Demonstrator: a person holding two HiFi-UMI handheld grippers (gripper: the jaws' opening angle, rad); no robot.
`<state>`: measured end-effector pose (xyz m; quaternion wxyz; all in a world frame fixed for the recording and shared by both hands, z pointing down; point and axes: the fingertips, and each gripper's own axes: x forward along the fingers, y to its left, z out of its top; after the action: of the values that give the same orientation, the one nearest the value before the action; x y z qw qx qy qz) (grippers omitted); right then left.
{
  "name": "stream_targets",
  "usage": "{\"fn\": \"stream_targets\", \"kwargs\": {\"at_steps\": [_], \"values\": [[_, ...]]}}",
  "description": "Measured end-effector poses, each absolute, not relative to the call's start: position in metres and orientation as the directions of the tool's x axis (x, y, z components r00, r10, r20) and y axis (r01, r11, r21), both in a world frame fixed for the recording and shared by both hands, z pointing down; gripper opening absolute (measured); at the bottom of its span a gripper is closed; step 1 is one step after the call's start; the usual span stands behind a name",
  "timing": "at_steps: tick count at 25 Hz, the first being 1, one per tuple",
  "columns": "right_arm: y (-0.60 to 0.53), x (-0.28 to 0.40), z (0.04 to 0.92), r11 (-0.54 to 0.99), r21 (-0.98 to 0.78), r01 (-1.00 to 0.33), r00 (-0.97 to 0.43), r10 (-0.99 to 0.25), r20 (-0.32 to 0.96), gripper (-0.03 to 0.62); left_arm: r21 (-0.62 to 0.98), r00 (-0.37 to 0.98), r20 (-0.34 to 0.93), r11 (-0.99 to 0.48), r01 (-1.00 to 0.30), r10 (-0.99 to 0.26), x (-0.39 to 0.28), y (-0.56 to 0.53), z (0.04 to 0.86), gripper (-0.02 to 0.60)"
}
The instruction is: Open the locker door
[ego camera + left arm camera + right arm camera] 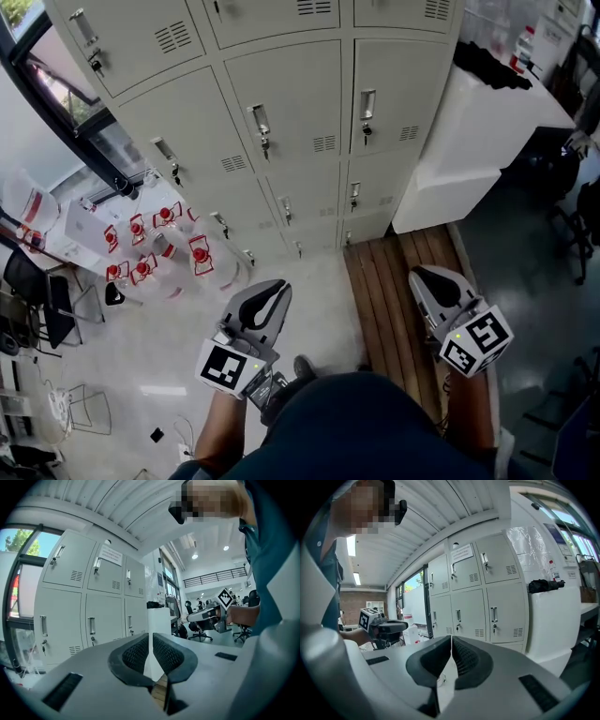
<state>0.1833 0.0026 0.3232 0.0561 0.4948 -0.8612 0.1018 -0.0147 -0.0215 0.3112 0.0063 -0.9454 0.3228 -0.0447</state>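
Note:
A bank of pale grey lockers (281, 112) stands ahead of me, every door closed, each with a metal handle (259, 127) and a keyed lock. The lockers also show in the left gripper view (89, 606) and the right gripper view (487, 597). My left gripper (272, 292) is low and well short of the lockers, its jaws shut with nothing between them (151, 641). My right gripper (433, 279) hangs at about the same height to the right, also shut and empty (451, 643). Neither touches a door.
Several clear bottles with red labels (150, 244) stand on the floor at the left by a window frame. A white counter (469, 141) with a black bundle (487, 66) juts out right of the lockers. Wooden slats (394, 300) cover the floor beneath it. A chair (37, 291) is far left.

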Motion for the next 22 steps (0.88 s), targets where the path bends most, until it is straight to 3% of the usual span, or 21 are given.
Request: {"fn": "stream_targets", "kwargs": {"at_steps": [22], "values": [[-0.059,0.073,0.316,0.417,-0.099,-0.903,-0.429,-0.881,0.198,0.037,-0.033,0.824,0.065,-0.827,-0.562,-0.563,-0.13,-0.098,0.31,0.041]]}}
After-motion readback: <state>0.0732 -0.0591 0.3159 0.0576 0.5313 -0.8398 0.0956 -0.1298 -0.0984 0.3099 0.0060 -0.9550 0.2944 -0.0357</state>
